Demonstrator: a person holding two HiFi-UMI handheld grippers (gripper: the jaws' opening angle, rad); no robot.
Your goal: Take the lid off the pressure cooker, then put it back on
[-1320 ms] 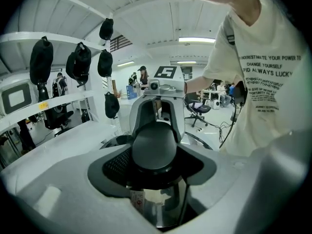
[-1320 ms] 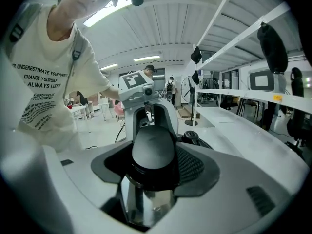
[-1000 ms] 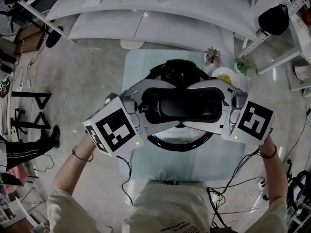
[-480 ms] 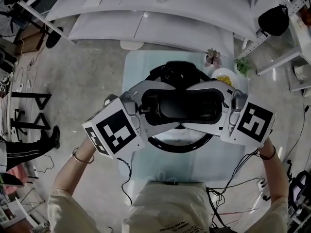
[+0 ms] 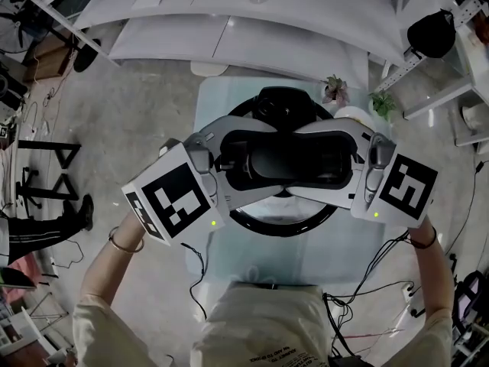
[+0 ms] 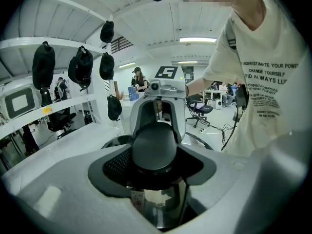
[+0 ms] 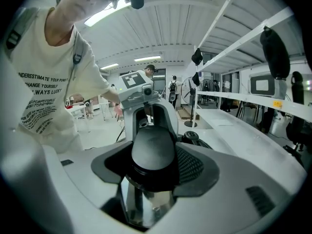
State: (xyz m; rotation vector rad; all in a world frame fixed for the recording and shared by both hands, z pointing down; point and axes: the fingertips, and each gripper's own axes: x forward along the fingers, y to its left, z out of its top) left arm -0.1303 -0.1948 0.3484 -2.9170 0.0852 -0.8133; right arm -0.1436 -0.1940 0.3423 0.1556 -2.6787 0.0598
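2 potted plants [image 5: 334,90] and pale dish [image 5: 348,114] at 1 o'clock of pressure cooker [image 5: 283,225]; dish part-hidden by right gripper [image 7: 153,162]. Black lid handle [image 5: 286,159] lies across cooker top. Left gripper [image 6: 156,162] jaws clench its 9 o'clock end, right gripper jaws its 3 o'clock end. Cooker at centre of pale blue surface [image 5: 229,260]. Concrete floor [image 5: 130,113], white benches [image 5: 252,40] at 12 o'clock.

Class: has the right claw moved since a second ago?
Yes, slightly: the right claw crept toward the plant, covering more of the bowl.
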